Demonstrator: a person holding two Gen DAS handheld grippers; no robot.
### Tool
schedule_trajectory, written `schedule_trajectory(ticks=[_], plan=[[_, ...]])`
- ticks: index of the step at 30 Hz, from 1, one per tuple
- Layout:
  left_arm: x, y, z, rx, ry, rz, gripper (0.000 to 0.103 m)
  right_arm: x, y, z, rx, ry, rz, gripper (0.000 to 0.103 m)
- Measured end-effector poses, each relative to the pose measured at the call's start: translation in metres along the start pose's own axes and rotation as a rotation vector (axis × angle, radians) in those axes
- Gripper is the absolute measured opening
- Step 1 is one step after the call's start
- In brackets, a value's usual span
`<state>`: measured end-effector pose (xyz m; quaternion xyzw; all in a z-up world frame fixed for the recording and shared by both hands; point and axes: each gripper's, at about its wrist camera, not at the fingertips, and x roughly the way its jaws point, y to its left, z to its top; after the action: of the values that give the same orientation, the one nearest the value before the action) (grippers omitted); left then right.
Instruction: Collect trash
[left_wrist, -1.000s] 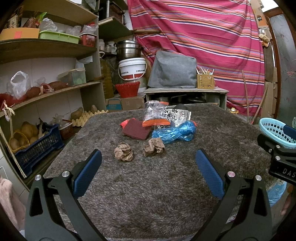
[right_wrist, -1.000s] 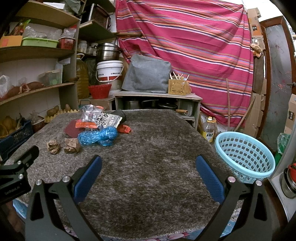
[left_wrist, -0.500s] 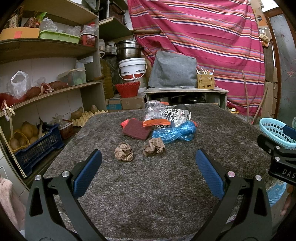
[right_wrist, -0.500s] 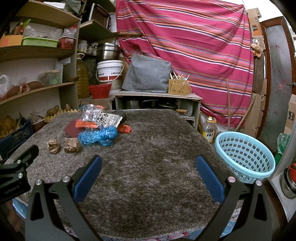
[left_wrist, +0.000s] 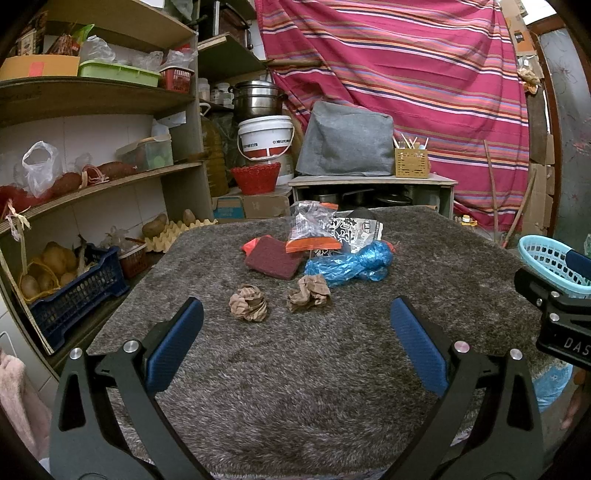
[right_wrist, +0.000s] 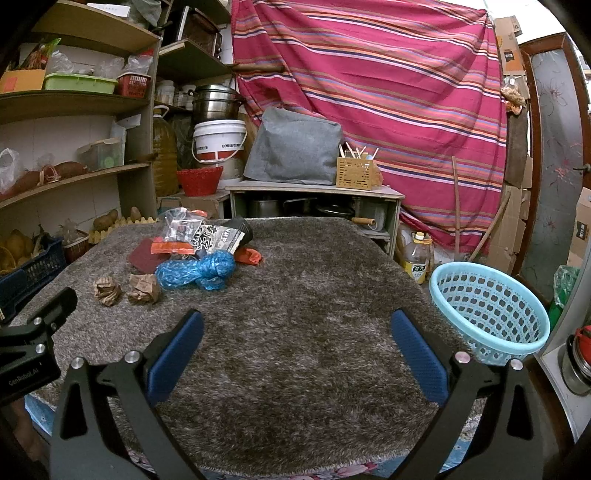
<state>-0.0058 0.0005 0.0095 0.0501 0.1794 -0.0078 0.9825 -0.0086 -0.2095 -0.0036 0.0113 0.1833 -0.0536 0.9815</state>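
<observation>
Nothing has moved vs the earlier frames: both tongs hover at the near edge of the table, trash untouched. Left tongs (left_wrist: 295, 328) wide open, empty; right tongs (right_wrist: 295, 328) same, spread wide w/ nothing between the blue pads.

L to R on the shaggy grey-brown rug-covered table (left_wrist: 332, 387): two crumpled brown paper balls (left_wrist: 248, 302) (left_wrist: 308, 293) nearest the left tongs, just apart from each other. Behind them a dark red flat scouring pad (left_wrist: 271, 260), then a clear plastic bag w/ orange strip (left_wrist: 312, 227) leaning on a black-and-white printed wrapper (left_wrist: 354, 229). A scrunched blue plastic bag (left_wrist: 351, 264) touches the right paper ball. Far right, off the table edge, sits the light blue perforated plastic basket (right_wrist: 487, 306), prob. the bin.

Risks, as I judge: paper balls are light and could roll on the pile or get pushed away by one pad; thin film may slip out mid-carry; pads could snag rug fibres if too low. Basket is well apart from the trash, so a long carry.
</observation>
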Motion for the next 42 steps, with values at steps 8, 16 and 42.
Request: schedule_trajectory(ticks=[8,16,42], plan=[[-0.002,0.002,0.002,-0.003,0.001,0.003,0.098,0.002,-0.001,-0.001,0.002,-0.003,-0.011,0.099],[0.016,0.016,0.005,-0.02,0.028,0.019,0.098,0.008,-0.001,0.0,0.02,0.006,-0.01,0.099],[0.168,0.08,0.013,-0.035,0.284,-0.015,0.092,0.136,0.011,0.065,0.054,0.167,0.016,0.099]])
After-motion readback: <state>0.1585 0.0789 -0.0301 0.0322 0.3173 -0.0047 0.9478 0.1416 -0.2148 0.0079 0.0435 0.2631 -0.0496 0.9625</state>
